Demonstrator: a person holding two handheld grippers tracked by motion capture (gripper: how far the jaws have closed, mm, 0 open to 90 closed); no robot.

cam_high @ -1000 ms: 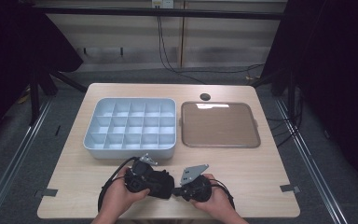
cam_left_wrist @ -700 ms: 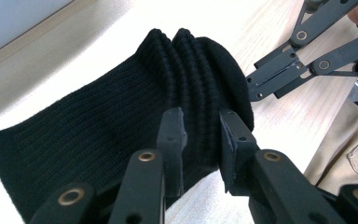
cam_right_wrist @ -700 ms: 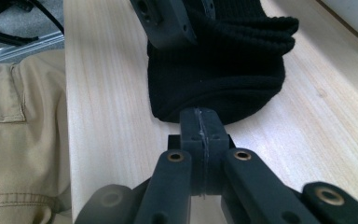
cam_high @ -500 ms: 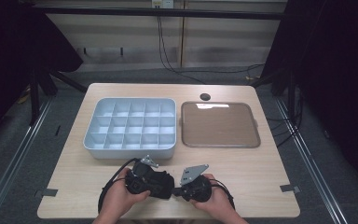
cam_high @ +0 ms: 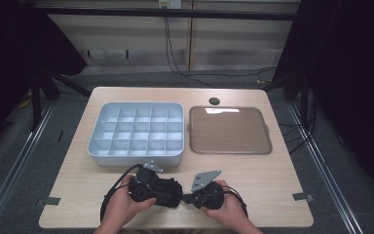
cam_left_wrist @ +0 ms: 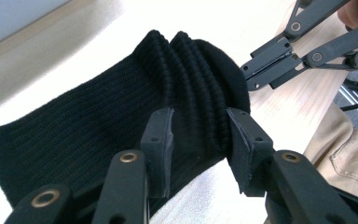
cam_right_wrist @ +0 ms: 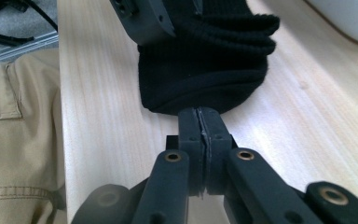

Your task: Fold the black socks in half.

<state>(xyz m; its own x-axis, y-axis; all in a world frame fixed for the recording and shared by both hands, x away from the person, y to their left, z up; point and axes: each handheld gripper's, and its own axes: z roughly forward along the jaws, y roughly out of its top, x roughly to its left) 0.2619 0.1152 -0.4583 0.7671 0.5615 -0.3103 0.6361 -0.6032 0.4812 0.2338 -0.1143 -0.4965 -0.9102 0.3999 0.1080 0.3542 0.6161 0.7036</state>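
Between the two grippers on the table's near edge lies the black knit sock [cam_left_wrist: 121, 116]: the right gripper [cam_right_wrist: 200, 122], clamped on its rounded end, should hold firm while the left gripper [cam_left_wrist: 199, 140], whose jaws have just been opening around the bunched folds, resets without dragging them.

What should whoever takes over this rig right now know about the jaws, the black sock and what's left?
Left gripper: jaws have just been opening; they straddle the bunched middle of the sock, pads barely off the knit.
Right gripper: jaws shut at the sock's rounded end; whether fabric is pinched between them cannot be told.
Sock lies on the table at the near edge, between both hands.
Divided bin and tray sit behind, nothing in them.
Done: sock gathered up between the grippers.
Left: probably finishing the fold and stowing it.
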